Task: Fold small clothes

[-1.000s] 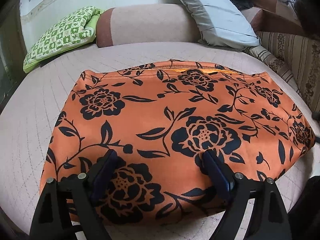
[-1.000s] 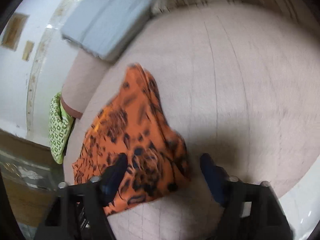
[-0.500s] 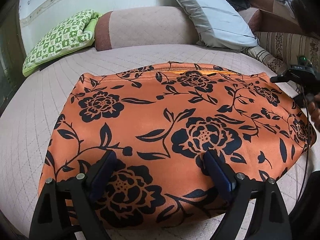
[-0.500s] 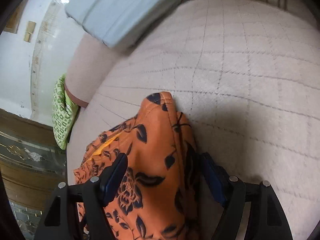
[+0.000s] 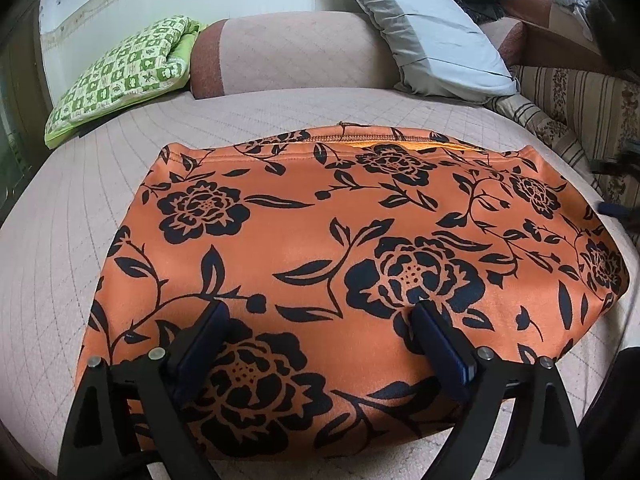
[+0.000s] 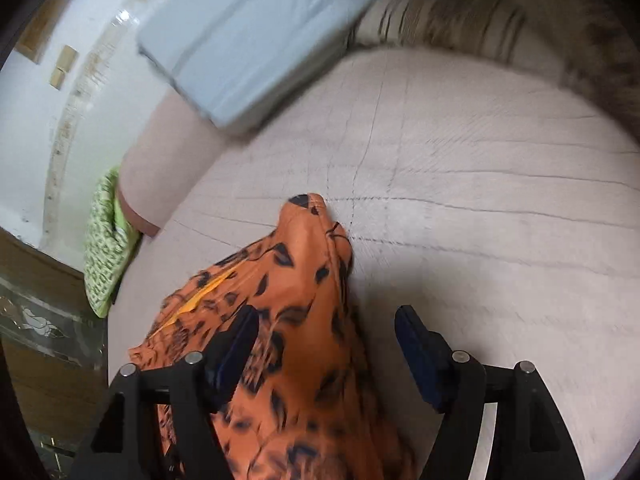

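An orange garment (image 5: 320, 220) with a black flower print lies spread flat on the pink quilted bed (image 5: 60, 216). My left gripper (image 5: 318, 312) is open, with both fingertips resting on the garment near its front edge. In the right wrist view the garment (image 6: 308, 248) runs up to a pointed corner. My right gripper (image 6: 326, 316) hovers over that end with its jaws opening. The cloth lies between them, nearer the left finger (image 6: 240, 336), and the right finger (image 6: 412, 340) stands apart from it over bare bed.
A green checked pillow (image 5: 120, 76), a pink bolster (image 5: 288, 52) and a grey-blue pillow (image 5: 432, 32) line the head of the bed. Striped bedding (image 5: 580, 96) lies to the right. Dark wooden furniture (image 6: 40, 320) stands beside the bed.
The right gripper's jaws narrowed around the garment's corner half a second ago and have since widened, and that gripper has pulled back from it. The left gripper and the garment's spread are unchanged.
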Demonstrator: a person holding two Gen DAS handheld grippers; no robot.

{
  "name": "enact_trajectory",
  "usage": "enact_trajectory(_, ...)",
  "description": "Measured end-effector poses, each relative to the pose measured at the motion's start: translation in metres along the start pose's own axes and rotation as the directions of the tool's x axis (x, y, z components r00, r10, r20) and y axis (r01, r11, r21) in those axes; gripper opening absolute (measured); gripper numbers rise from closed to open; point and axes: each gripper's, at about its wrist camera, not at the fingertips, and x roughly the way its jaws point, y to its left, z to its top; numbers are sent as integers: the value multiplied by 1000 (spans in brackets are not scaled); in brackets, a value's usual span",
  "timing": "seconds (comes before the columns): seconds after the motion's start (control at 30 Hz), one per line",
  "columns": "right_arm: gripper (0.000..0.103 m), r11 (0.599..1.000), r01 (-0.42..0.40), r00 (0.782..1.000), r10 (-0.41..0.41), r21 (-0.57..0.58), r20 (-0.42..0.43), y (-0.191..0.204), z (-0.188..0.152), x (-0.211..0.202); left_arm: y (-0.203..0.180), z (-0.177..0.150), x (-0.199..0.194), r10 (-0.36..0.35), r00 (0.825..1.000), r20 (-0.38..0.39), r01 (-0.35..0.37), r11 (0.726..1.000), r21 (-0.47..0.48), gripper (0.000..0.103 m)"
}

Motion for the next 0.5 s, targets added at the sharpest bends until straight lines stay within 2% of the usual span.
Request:
enact_trajectory(0.1,74,1000,-18,1000,17,16,9,-4,-35,-33,0,-1,-2,-5,1000,-5,5,1000,-5,93)
enact_trajectory(0.13,74,999,-16,1000,16,50,14,-9,-56,-45,0,-1,-2,-5,1000,-7,5,1000,-3,93)
enact_trajectory(0.2,74,994,-12,1000,14,107,-11,-21,-86,-52,-1,-2,-3,-4,1000,-10,4,1000,-1,93)
enact_trajectory(0.27,74,985,2,996,12,170,-86,-35,-115,-36,-1,-2,-4,-6,1000,-13,6,1000,-8,93)
enact_trajectory(0.33,73,993,62,997,-57,103,-53,-28,-120,-30,-1,-3,-5,-9,1000,-14,9,1000,-11,93)
enact_trajectory(0.43,74,979,-52,994,71,197,-89,-28,-111,-14,0,-5,-9,-8,1000,-9,8,1000,-6,93)
enact_trajectory(0.5,74,981,-6,993,28,193,-114,-24,-104,-3,2,-4,-11,-12,1000,-5,12,1000,-17,93)
